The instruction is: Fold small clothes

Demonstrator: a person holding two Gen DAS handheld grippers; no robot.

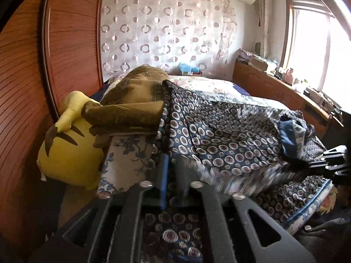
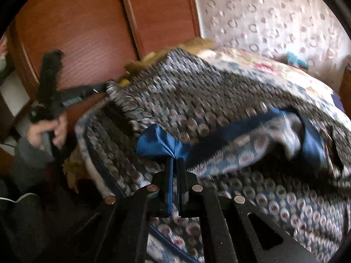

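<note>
Two views, and we take the left wrist first. Our left gripper (image 1: 174,171) points forward over the patterned garment (image 1: 219,135), a dark blue cloth covered with small round flowers, spread across the bed (image 1: 219,87). Its jaws stand a narrow way apart, and the blurred edge of the garment lies just ahead of them; we cannot tell from this view whether the pads pinch it. Ahead and to the left of the tips sit a folded brown garment (image 1: 131,100) and, beside it, a yellow plush toy (image 1: 68,149) against the wooden wardrobe (image 1: 22,87). Far to the right we see the right gripper (image 1: 316,164) at the other edge of the cloth.

From the right wrist, our right gripper (image 2: 175,160) has its jaws nearly together, and a bunched corner of the garment's plain blue lining (image 2: 153,140) is pinched between them right at the tips. The patterned face of the garment rises ahead and to the right of the tips. Off to the left, the left gripper (image 2: 105,87) touches the far edge of the same cloth, held by a hand (image 2: 48,131) in a grey sleeve (image 2: 28,153).
</note>
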